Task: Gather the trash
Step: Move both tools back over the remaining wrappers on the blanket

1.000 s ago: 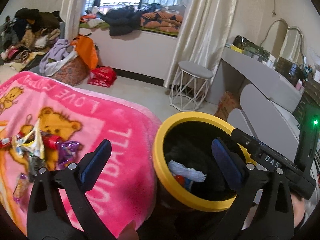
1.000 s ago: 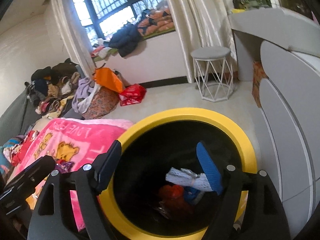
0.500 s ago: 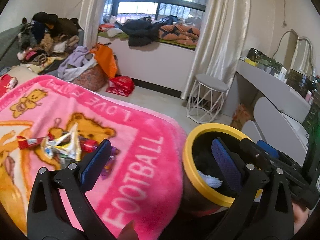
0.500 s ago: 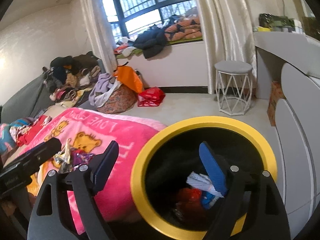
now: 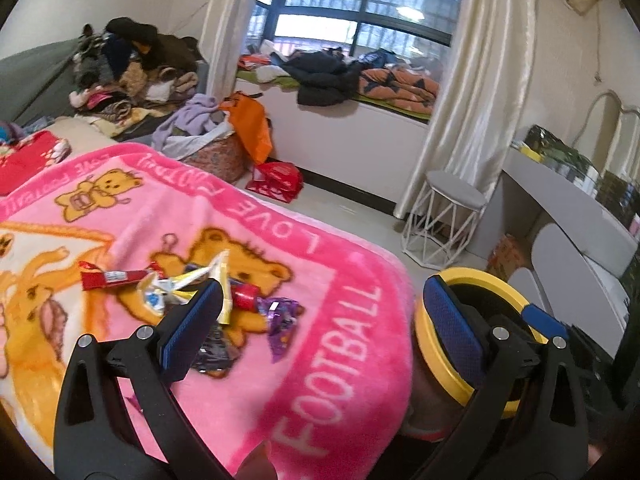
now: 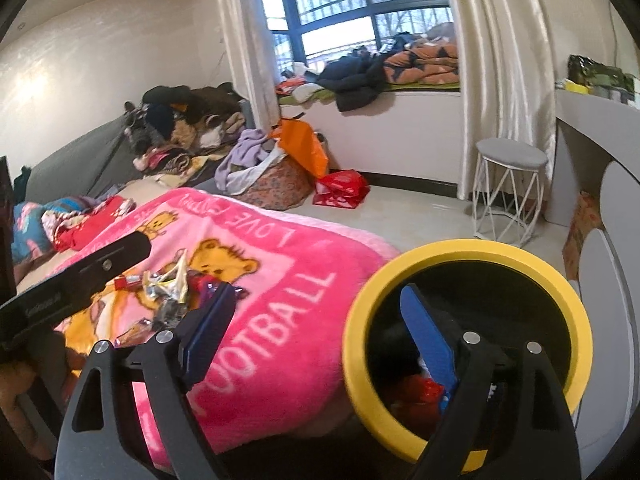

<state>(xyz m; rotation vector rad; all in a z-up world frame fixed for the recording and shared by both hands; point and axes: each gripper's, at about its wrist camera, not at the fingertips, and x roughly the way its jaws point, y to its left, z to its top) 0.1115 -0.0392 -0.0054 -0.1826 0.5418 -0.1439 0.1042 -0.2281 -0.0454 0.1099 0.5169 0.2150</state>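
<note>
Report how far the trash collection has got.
Partly done: some trash, red and blue pieces, already lies inside the yellow-rimmed bin. Nothing is in hand; the left gripper and the right gripper are both open and empty. Left: the pile of wrappers on the pink blanket.

The right claw's finger (image 6: 430, 340) hides most of the trash in the yellow-rimmed bin (image 6: 360, 344) (only red scraps show).
</note>
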